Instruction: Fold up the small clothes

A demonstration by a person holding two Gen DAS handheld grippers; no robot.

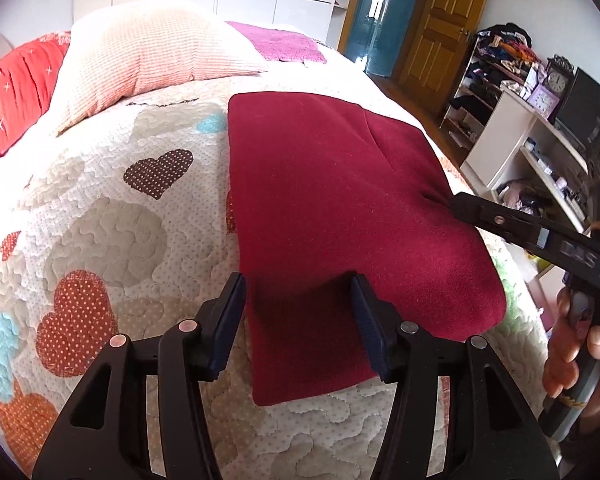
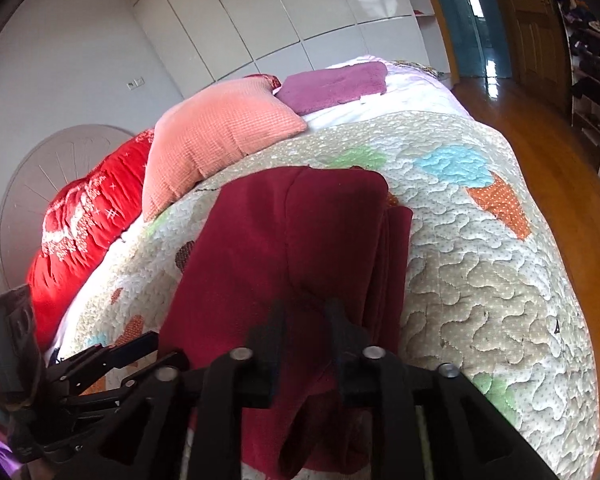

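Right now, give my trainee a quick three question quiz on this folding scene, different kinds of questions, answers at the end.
1. True or false: the left gripper is clamped on the dark red garment.
2. Which gripper pinches the garment's edge? A. left B. right C. neither
3. Fill in: the garment lies on a quilt patterned with ____.

Key:
1. False. Its jaws stand open over the near edge of the cloth.
2. B. The right gripper is shut on bunched fabric, which puckers at its tip.
3. Hearts.
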